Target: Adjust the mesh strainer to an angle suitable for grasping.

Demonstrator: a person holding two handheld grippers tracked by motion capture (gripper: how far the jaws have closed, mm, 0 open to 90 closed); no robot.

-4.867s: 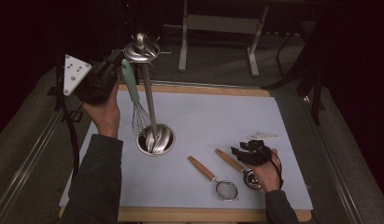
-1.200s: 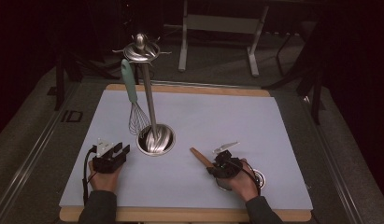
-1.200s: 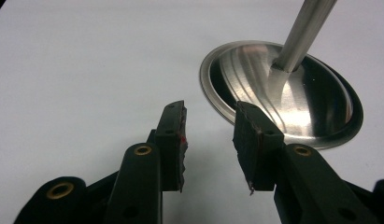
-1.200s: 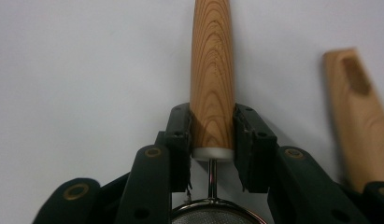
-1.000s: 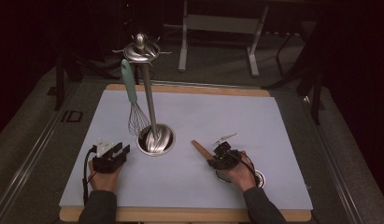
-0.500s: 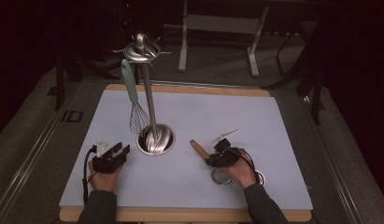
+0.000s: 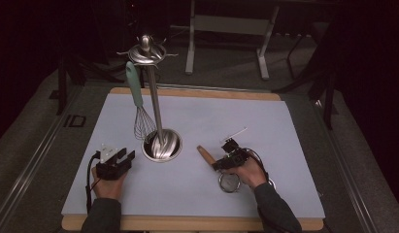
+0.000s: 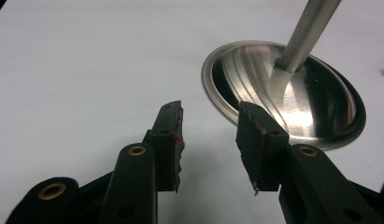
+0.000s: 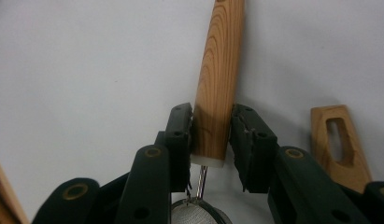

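A small strainer lies on the white mat; its wooden handle (image 7: 205, 153) points up-left and its mesh ring (image 7: 229, 183) is beside the person's hand. My right gripper (image 7: 218, 164) has just been closing, with that handle (image 9: 218, 70) between the pads. Both pads (image 9: 179, 135) touch it just above the mesh (image 9: 196, 213). My left gripper (image 7: 124, 157) rests on the mat left of the steel stand's base (image 7: 162, 146). Its jaws have just been opening and hold nothing (image 8: 209, 112). A whisk (image 7: 142, 122) with a pale green handle hangs from the stand's top.
The stand's pole (image 8: 305, 35) rises from the round base (image 8: 320, 107) just right of the left jaws. A second wooden handle with a slot (image 9: 341, 140) lies right of the gripped one. The mat (image 7: 211, 116) covers a wooden table with dark floor around.
Earlier my left hand was up at the stand by the whisk; it now rests low on the mat. My right gripper shifted left onto the strainer's handle, and the handle turned slightly.
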